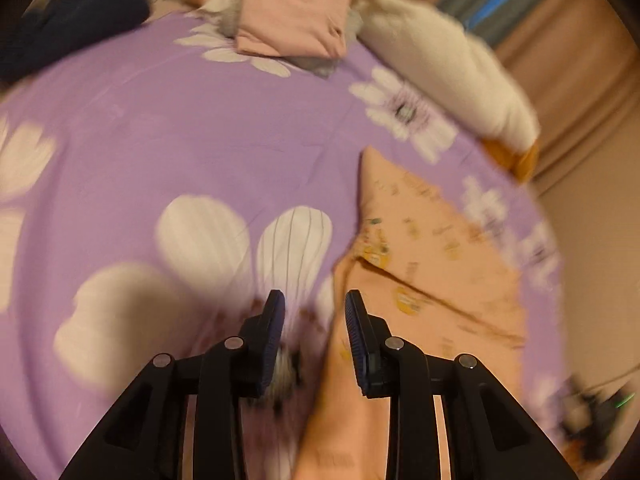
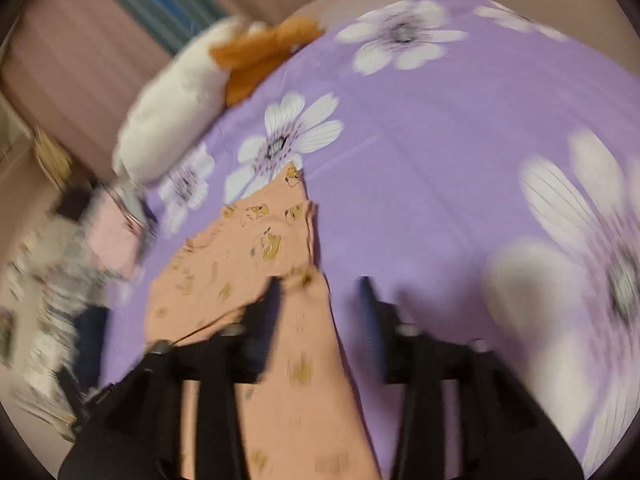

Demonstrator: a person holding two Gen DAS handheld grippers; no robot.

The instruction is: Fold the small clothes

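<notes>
the peach printed garment (image 1: 420, 264) lies partly folded on the purple flowered bedsheet (image 1: 200, 128), under and in front of both tools. the left gripper (image 1: 315, 304) stands parted with nothing pinched. the right gripper (image 2: 320, 284) stands wide, cloth below it but not clamped. both views are smeared, so i judge a hasty regrasp could snag one layer and undo the fold. no containers show; a pink folded stack (image 1: 292, 12) sits far up the bed.

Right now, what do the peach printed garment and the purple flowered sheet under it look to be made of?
Peach garment: thin, soft matte fabric, perhaps cotton knit; it lies limp and creases along its fold, with small printed cartoon figures. Purple sheet: smooth woven cloth, faint sheen, fine wrinkles and printed white flowers; fibre cannot be told through the blur.
</notes>
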